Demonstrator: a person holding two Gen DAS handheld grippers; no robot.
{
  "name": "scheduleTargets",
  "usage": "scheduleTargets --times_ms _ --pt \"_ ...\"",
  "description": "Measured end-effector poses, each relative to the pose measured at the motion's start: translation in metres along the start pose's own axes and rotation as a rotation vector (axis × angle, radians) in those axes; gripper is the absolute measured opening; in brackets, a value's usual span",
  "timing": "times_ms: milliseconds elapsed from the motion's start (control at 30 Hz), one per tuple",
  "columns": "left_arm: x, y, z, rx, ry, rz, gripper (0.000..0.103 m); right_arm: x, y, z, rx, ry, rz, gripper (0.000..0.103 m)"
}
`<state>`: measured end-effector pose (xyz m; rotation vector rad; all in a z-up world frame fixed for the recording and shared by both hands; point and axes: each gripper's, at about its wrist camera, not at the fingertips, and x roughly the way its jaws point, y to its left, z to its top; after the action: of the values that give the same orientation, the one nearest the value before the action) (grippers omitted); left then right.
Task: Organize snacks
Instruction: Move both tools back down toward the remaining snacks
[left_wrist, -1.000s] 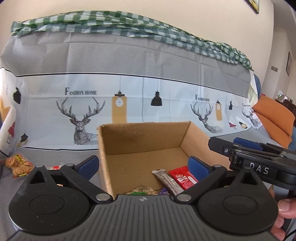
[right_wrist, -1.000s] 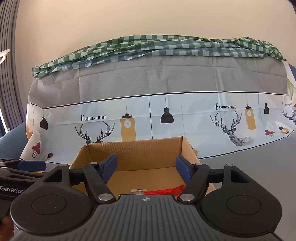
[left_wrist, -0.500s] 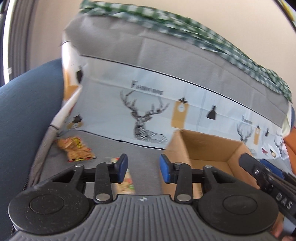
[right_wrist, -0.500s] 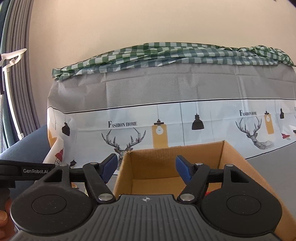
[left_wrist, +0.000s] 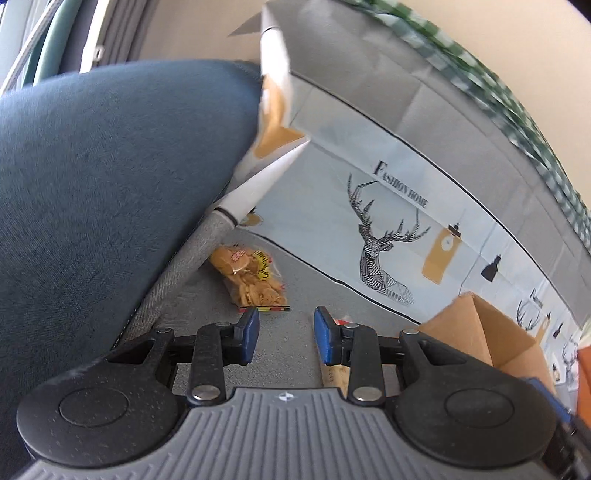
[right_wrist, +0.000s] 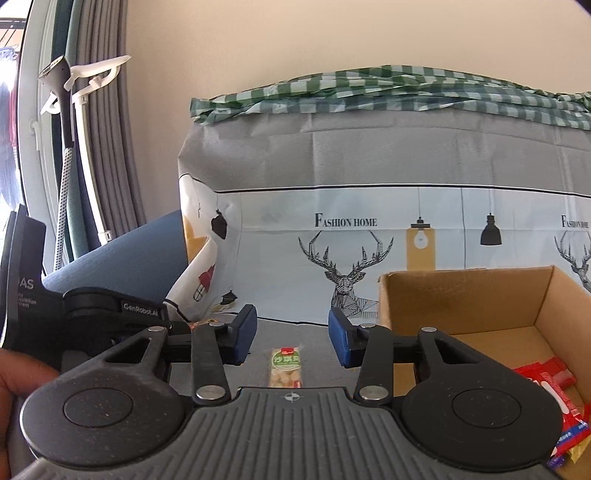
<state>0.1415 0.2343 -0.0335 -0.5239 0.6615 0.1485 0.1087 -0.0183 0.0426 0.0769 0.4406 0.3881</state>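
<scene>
The left gripper (left_wrist: 283, 334) hangs over the grey cover (left_wrist: 295, 284) with its blue pads (left_wrist: 248, 334) part-way apart and nothing between them; just past its tips lies a clear bag of orange crackers (left_wrist: 249, 276), close to the blue cushion (left_wrist: 103, 192); the right gripper (right_wrist: 291, 334) is closing, pads still clear of the small green-labelled snack bar (right_wrist: 287, 365) lying on the cover between and below them; to its right stands the cardboard box (right_wrist: 461, 295), with red packets (right_wrist: 546, 380) inside; behind hangs a deer-print sheet (right_wrist: 369, 240)
</scene>
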Motion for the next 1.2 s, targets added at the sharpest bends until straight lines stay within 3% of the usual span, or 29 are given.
scheduleTargets --times_ms 233,433,533,600,700,1200 --pt "0.029 0.014 0.008 -0.058 0.043 0.004 0.037 0.037 0.018 -0.010 0.001 0.088 0.023 0.046" --pt "0.051 0.013 0.010 -0.025 0.075 0.013 0.041 0.075 0.024 -0.017 0.004 0.157 -0.009 0.053" --pt "0.062 0.012 0.012 -0.007 0.074 0.031 0.050 0.093 0.023 -0.022 0.029 0.203 -0.030 0.060" --pt "0.071 0.013 0.013 -0.006 0.081 0.052 0.063 0.104 0.023 -0.025 0.035 0.229 -0.054 0.065" --pt "0.085 0.017 0.013 -0.006 0.092 0.070 0.070 0.119 0.024 -0.031 0.041 0.268 -0.067 0.076" --pt "0.126 0.012 0.019 0.016 0.094 0.073 0.071 0.165 0.012 -0.066 0.062 0.413 -0.142 0.080"
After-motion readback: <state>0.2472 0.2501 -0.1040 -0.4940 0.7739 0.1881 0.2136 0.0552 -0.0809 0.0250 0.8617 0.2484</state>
